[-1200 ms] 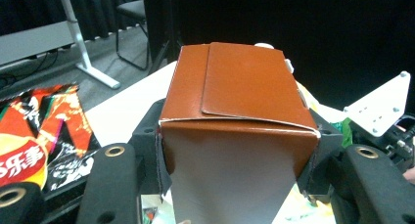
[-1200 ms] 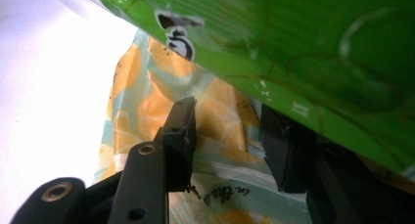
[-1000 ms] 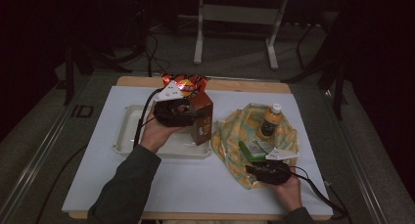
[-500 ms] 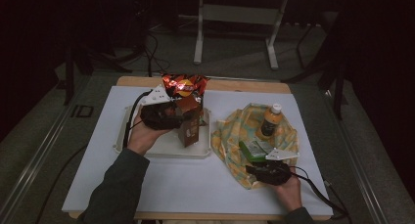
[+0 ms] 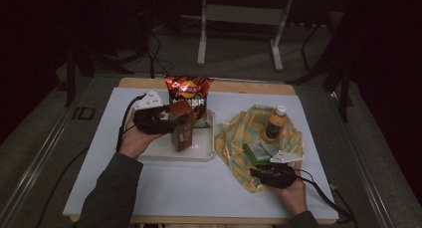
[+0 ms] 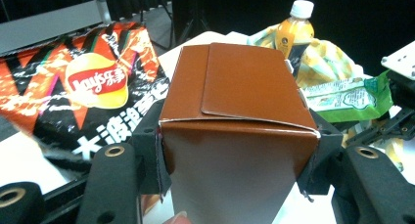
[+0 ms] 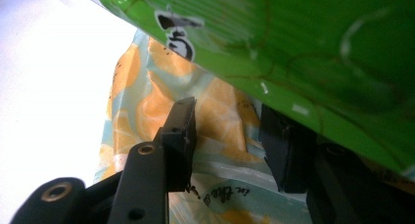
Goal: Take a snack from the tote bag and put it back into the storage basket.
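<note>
My left gripper (image 5: 168, 124) is shut on a brown carton (image 5: 182, 130), which it holds upright over the white tray (image 5: 158, 151). In the left gripper view the carton (image 6: 235, 101) sits squeezed between both pads of the left gripper (image 6: 237, 155). A red and black chips bag (image 5: 188, 95) stands at the tray's far edge, just behind the carton. My right gripper (image 5: 266, 171) rests low on the orange-patterned cloth (image 5: 239, 133). In the right gripper view the jaws of the right gripper (image 7: 229, 131) stand apart over the cloth (image 7: 147, 101), with a green packet (image 7: 293, 48) lying close above them.
An orange drink bottle (image 5: 275, 121) with a white cap stands on the cloth's far side, and the green packet (image 5: 255, 151) lies in front of it. The white table top (image 5: 199, 188) has bare room at the front. Metal stand legs (image 5: 204, 34) and cables lie on the floor beyond.
My left gripper has carried the brown carton leftward and a little lower over the tray, which uncovers the chips bag behind it. The right gripper has stayed still.
</note>
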### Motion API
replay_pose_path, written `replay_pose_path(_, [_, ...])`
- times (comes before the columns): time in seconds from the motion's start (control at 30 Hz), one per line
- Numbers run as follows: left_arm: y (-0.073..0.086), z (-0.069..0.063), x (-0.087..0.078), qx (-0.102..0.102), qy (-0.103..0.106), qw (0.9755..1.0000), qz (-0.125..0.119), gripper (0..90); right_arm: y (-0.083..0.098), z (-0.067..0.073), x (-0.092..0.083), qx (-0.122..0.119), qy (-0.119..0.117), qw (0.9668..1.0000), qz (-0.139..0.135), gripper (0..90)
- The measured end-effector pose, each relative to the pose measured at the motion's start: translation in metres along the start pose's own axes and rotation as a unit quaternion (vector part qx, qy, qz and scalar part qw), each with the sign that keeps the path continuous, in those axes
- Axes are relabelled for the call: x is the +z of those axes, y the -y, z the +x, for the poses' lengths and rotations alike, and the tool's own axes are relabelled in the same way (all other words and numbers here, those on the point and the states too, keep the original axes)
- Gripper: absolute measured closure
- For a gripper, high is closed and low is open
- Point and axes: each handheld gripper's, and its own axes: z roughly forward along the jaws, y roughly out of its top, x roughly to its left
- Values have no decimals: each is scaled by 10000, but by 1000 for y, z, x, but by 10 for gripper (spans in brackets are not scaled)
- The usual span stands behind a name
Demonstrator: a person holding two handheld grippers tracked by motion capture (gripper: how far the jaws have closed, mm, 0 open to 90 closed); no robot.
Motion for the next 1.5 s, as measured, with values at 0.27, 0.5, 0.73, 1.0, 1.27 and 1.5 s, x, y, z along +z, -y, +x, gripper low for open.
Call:
replay_pose_path(0.27, [6, 5, -12, 40, -112, 9999, 119, 422, 0, 0, 0, 5, 3, 10000, -5, 575])
replay_pose_path(0.5, [9, 5, -11, 143, -128, 9992, 350, 421, 0, 0, 0, -3, 6, 10000, -8, 575])
replay_pose_path(0.73, [8, 4, -10, 401, -173, 9969, 655, 422, 0, 0, 1, 7, 4, 10000, -6, 573])
replay_pose_path(1.0, [5, -2, 2, 734, -23, 9928, 948, 422, 0, 0, 1, 12, 2, 10000, -9, 572])
replay_pose_path(1.27, [-3, -10, 19, 968, 23, 9895, 1070, 418, 0, 0, 1, 18, -2, 10000, -11, 572])
replay_pose_path(1.5, [-8, -15, 39, 962, 72, 9895, 1077, 410, 0, 0, 1, 6, 0, 10000, -4, 571])
